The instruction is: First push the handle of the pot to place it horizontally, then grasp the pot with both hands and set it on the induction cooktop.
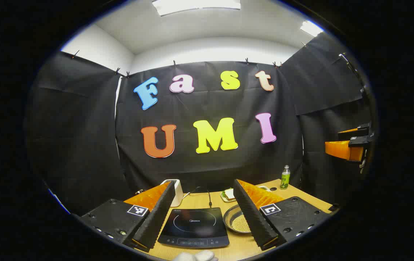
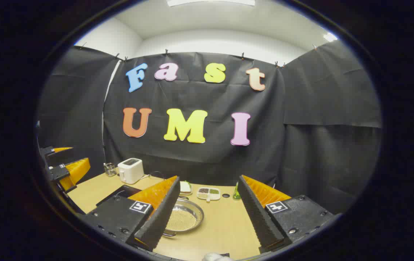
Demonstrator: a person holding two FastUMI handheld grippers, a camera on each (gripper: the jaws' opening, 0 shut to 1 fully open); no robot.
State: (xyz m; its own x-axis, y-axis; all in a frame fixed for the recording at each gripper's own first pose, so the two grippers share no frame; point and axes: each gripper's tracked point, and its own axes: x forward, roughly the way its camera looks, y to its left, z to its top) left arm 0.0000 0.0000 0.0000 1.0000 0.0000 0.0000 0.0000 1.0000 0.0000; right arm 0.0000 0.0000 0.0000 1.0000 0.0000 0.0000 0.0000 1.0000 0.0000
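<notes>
The pot (image 1: 236, 220) is a shallow silver pan with a mesh-like bottom. It rests on the wooden table just right of the black induction cooktop (image 1: 194, 226). My left gripper (image 1: 204, 183) hovers open above the cooktop's near edge with nothing between its fingers. In the right gripper view the pot (image 2: 186, 217) lies partly behind one finger, and a small handle loop shows at its near rim. My right gripper (image 2: 208, 178) is open and empty, held above the table right of the pot. The cooktop (image 2: 120, 191) peeks out to the left.
A white toaster (image 2: 131, 170) and a glass (image 2: 110, 168) stand at the back left. A plate of food (image 2: 186, 187), a divided dish (image 2: 208, 193) and a green bottle (image 2: 236, 192) line the back edge. A gloved hand (image 1: 196, 256) shows at the bottom.
</notes>
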